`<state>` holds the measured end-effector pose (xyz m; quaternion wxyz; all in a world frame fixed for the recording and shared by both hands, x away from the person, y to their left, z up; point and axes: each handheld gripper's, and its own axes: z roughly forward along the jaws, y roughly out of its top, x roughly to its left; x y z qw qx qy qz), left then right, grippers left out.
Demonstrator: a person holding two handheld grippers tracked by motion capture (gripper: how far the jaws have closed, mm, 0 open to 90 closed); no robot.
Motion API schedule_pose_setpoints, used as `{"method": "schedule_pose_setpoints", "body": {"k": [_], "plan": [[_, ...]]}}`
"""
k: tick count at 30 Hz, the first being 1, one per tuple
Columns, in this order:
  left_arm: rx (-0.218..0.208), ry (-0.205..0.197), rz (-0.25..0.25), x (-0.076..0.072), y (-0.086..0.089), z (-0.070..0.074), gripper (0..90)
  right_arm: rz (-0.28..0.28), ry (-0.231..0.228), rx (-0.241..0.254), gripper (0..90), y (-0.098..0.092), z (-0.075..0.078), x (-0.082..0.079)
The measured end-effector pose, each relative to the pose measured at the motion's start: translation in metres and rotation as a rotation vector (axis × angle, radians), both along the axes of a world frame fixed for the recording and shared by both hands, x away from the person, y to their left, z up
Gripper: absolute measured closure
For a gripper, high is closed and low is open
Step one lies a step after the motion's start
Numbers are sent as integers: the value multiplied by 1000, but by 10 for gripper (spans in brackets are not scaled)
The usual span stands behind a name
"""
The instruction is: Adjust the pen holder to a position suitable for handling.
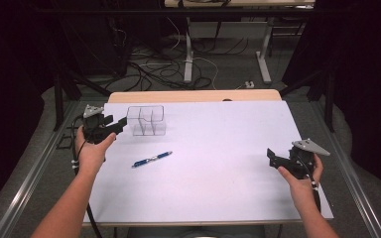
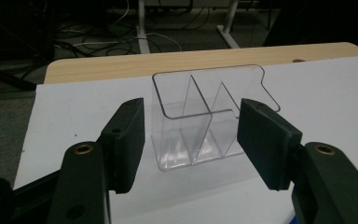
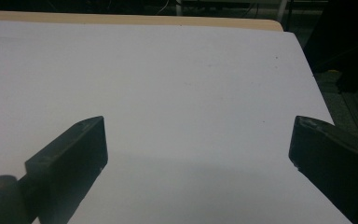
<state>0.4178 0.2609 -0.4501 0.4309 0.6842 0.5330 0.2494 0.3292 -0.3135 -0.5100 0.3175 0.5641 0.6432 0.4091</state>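
Observation:
A clear plastic organizer point(image 1: 146, 120) with several compartments stands upright at the back left of the white table top point(image 1: 218, 144). My left gripper point(image 1: 116, 122) hovers just to its left, aimed at it, open. In the left gripper view the organizer point(image 2: 186, 140) stands beyond the gripper point(image 2: 193, 119), whose pads do not touch it and hold nothing. A blue pen point(image 1: 152, 159) lies on the sheet in front of the organizer, apart from both grippers. My right gripper point(image 1: 274, 156) rests low at the right side, open and empty, with bare white sheet between its jaws point(image 3: 198, 135).
A wooden table edge point(image 1: 193, 95) shows behind the white sheet. Beyond it are table legs and loose cables on the floor point(image 1: 178, 64). Metal rails point(image 1: 30, 178) run along both sides of the table.

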Motion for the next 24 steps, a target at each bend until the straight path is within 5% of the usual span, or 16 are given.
{"method": "schedule_pose_setpoints", "body": {"k": [15,24], "plan": [[0,132,64,43,-7,28,551,-5,10,11,60,0,-3,1],[-4,177,61,60,-12,35,578,-1,26,16,65,-1,-3,1]]}}
